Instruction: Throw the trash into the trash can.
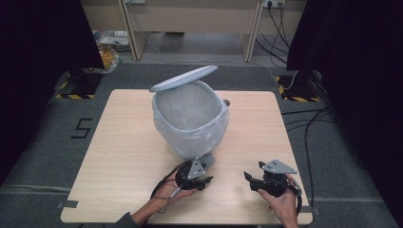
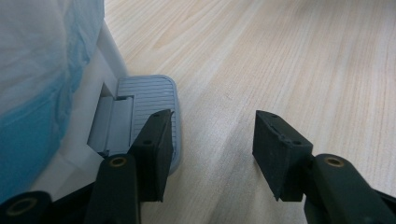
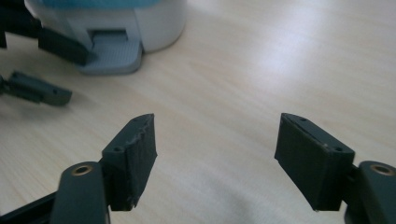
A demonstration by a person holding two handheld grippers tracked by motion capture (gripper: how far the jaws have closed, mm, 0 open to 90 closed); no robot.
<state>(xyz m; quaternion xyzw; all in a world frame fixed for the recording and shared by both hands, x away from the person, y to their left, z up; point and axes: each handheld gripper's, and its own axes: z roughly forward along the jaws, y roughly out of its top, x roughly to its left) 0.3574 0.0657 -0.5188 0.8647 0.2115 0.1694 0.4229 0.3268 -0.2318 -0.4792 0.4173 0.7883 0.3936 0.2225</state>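
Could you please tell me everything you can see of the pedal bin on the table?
The bin is a rounded, pale grey, plastic-looking pedal bin standing upright near the middle of the table. A thin whitish-blue liner is folded over its rim. Its lid is raised. A ribbed grey pedal juts from its base toward the person; one finger of the left gripper lies over it.

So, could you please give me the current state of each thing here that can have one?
Pedal bin: upright on the table, lined with a bag.
Lid: raised, open.
Foot pedal: one finger of the left gripper rests on it.
Left gripper: open, holding nothing.
Right gripper: open, empty, above bare table.
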